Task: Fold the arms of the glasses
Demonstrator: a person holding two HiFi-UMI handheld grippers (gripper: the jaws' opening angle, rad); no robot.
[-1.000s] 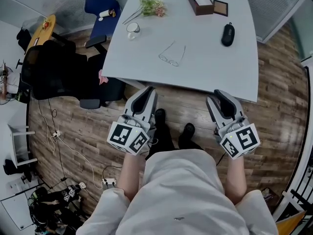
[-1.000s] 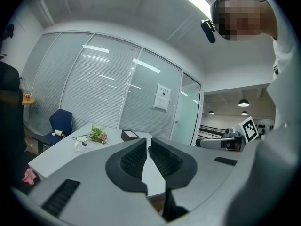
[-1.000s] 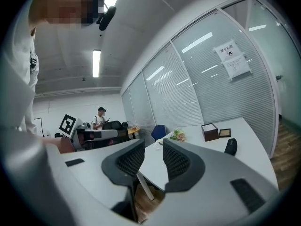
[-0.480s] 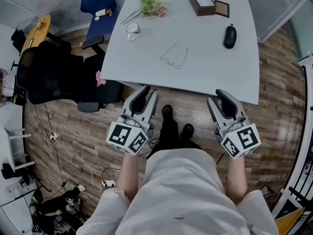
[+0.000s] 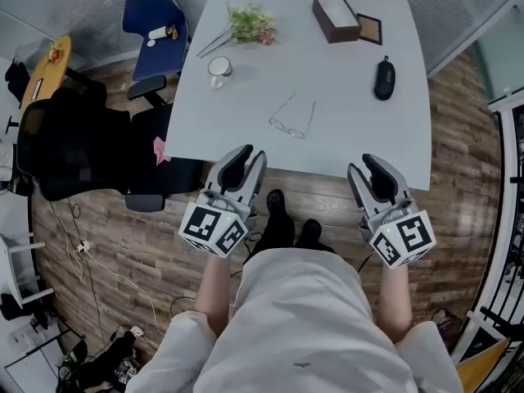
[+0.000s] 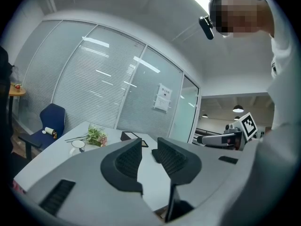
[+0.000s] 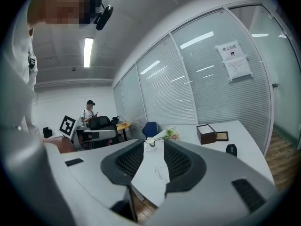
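Near the middle of pale grey worktop [image 5: 352,142]: thin wire-rimmed glasses [image 5: 285,127], arms spread open. Just short of worktop's near edge: left tool [image 5: 250,155] and right tool [image 5: 366,168], both released, jaws just been opening, nothing between them.

bright ceiling strip lights, sharp frames, fisheye bending at edges.

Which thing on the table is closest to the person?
The glasses, lying with arms open nearest the front edge of the table; the cup, flowers, brown box and black case sit farther back.
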